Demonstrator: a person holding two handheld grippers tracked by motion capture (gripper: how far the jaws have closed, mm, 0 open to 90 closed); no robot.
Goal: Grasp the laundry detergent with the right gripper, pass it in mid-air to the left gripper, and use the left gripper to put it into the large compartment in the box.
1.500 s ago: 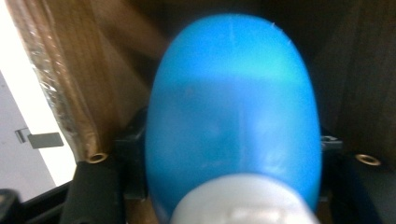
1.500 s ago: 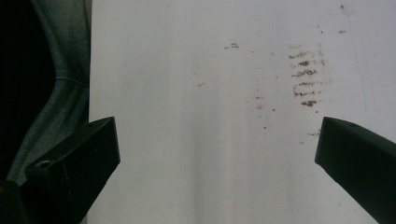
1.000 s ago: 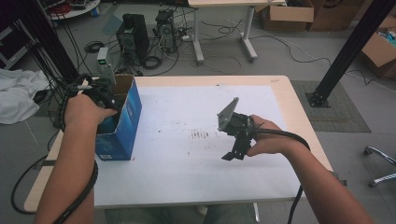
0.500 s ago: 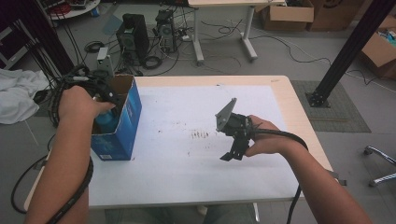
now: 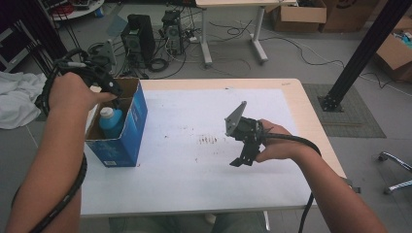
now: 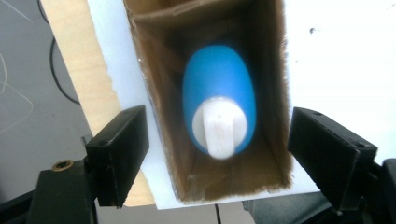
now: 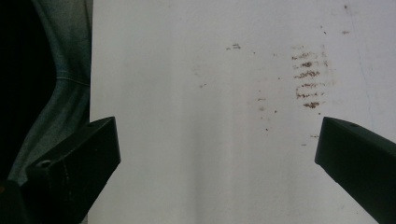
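A blue bottle (image 5: 111, 121) with a white cap (image 6: 219, 129) stands upright inside an open blue cardboard box (image 5: 124, 145) at the table's left edge. My left gripper (image 5: 108, 86) hovers above the box mouth, pointing down. Its jaws have just been opening and stand apart on either side of the bottle (image 6: 219, 100) below, with nothing pressed between them. My right gripper (image 5: 243, 158) hangs over the white table cover (image 5: 194, 170) right of centre, jaws wide apart and empty, pointing down at the sheet (image 7: 210, 116).
Brown smudges (image 5: 209, 140) mark the middle of the white cover. The wooden table edge (image 5: 311, 116) runs along the right. Beyond the table lie computer towers (image 5: 138, 34), cables and cardboard boxes (image 5: 299, 14). A black post (image 5: 359, 53) stands at the right.
My left gripper has risen out of the box and opened, leaving the blue bottle standing inside. The right gripper has stayed where it was.
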